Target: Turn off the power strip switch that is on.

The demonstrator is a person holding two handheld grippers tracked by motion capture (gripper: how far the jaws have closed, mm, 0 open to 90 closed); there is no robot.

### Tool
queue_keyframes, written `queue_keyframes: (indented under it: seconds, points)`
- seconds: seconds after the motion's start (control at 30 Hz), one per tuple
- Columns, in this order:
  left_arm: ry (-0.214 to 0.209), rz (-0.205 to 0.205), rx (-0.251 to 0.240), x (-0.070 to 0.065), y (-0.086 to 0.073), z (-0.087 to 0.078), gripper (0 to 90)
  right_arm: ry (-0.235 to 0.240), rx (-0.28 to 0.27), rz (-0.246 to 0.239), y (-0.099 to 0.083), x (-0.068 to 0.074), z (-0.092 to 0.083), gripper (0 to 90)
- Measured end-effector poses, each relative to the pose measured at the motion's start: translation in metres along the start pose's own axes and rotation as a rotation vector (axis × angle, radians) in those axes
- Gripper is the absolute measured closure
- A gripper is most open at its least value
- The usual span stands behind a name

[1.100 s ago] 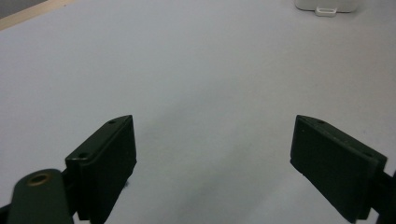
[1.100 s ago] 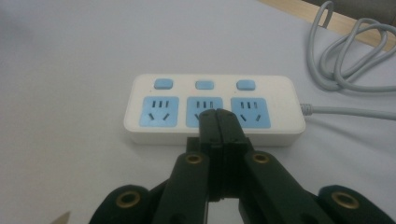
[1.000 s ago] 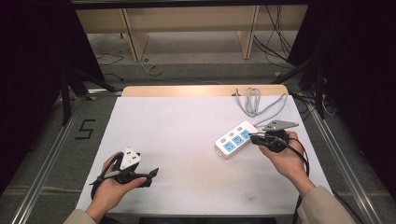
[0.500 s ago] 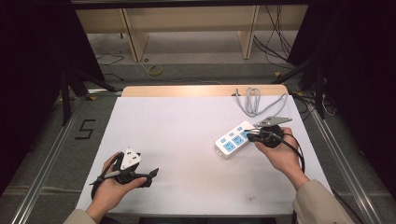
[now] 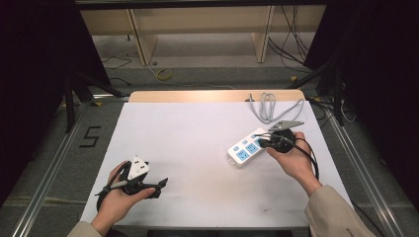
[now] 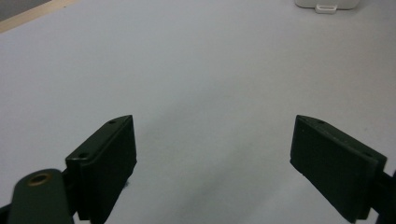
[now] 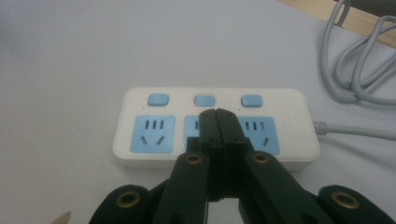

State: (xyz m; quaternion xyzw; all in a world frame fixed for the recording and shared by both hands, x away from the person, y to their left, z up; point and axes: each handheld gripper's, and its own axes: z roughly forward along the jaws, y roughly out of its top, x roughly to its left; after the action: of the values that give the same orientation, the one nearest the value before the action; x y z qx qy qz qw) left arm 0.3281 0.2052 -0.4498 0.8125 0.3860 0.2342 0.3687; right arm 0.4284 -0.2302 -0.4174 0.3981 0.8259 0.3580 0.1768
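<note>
Power strip (image 5: 248,147) lies near the table's (image 5: 188,138) right edge; right gripper (image 7: 218,113), jaws closed, empty, over its middle socket; left gripper (image 6: 212,154) wide.

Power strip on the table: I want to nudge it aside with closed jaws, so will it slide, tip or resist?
The power strip is low, flat and wide, so it would likely slide rather than tip. Its smooth white casing on the plain white table suggests little grip. The grey cord lies looped behind it, so it may drag and swing that end round.
</note>
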Motion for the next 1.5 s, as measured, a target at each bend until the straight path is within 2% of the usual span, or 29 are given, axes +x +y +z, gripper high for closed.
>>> queue_keyframes:
  seconds: [0.37,1.5]
  points:
    - [0.000,0.000,0.000,0.000,0.000,0.000,14.2,-0.002,0.013,0.010,0.006,-0.002,0.007,90.0]
    - [0.003,0.004,-0.001,-0.001,0.000,0.000,14.2,-0.010,0.060,-0.015,0.018,-0.002,0.030,90.0]
